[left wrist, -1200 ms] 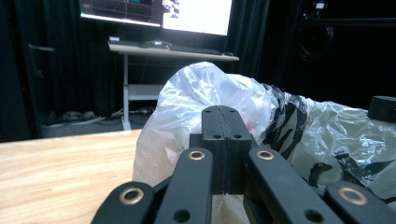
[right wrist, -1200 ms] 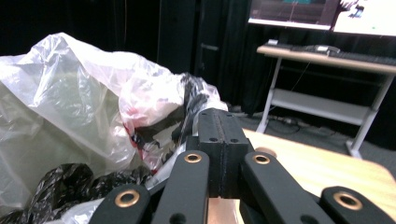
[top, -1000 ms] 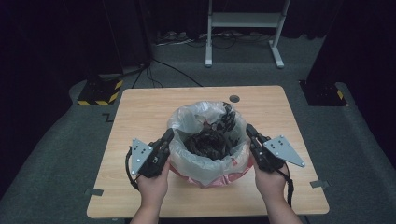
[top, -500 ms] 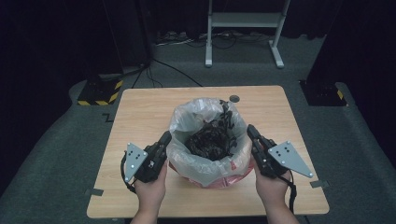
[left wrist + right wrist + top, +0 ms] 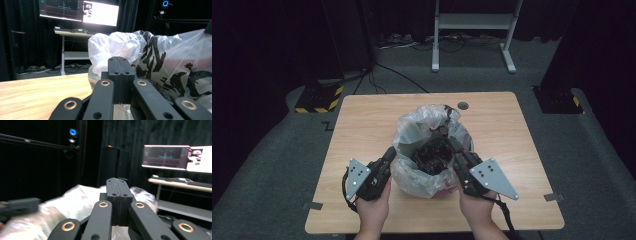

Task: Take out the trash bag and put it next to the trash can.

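A clear plastic bag (image 5: pixel 412 175) with dark stuff inside (image 5: pixel 432 156) stands on the wooden table (image 5: pixel 362 125), with a reddish bin edge (image 5: pixel 469 143) showing under it. My left gripper (image 5: pixel 391 151) is shut, its tip against the bag's left side. In the left gripper view its jaws (image 5: pixel 119 60) are pressed together, empty, in front of the crumpled bag (image 5: pixel 170 60). My right gripper (image 5: pixel 453 142) is shut and reaches over the bag's right rim toward the dark contents. In the right gripper view its closed jaws (image 5: pixel 117 181) point across the blurred bag (image 5: pixel 75 202).
A small dark hole (image 5: pixel 463 106) sits near the table's far edge. Beyond the table stand a white desk frame (image 5: pixel 472 30), floor cables (image 5: pixel 402 75) and a yellow-and-black striped block (image 5: pixel 319 97). Lit monitors (image 5: pixel 100 12) glow at the back. Bare wood lies left and right of the bag.
My right gripper has swung inward and a little up, from beside the bag's right side to over its rim. The left gripper has hardly shifted.
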